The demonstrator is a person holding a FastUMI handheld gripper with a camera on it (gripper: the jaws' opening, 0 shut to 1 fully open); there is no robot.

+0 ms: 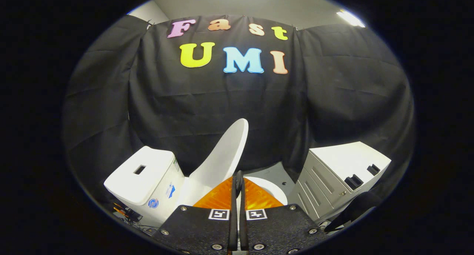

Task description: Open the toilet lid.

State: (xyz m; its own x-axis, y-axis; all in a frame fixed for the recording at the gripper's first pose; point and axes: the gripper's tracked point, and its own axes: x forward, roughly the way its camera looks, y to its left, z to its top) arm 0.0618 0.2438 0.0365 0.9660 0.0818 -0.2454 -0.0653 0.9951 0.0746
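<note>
Your tongs (237,179) sit clenched, orange fingers (218,197) pressed together, gripping nothing; just beyond them the glossy white plastic toilet lid (226,151) stands raised, tilted back toward the white ceramic tank (142,175), white drawer cabinet (340,173) well apart opposite

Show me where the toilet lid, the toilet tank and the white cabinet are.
toilet lid (226,151): gripper view, middle of its raised inner face, beyond the shut tongs (237,177).
toilet tank (140,181): gripper view, its flat top.
white cabinet (348,160): gripper view, bare part of its top.
</note>
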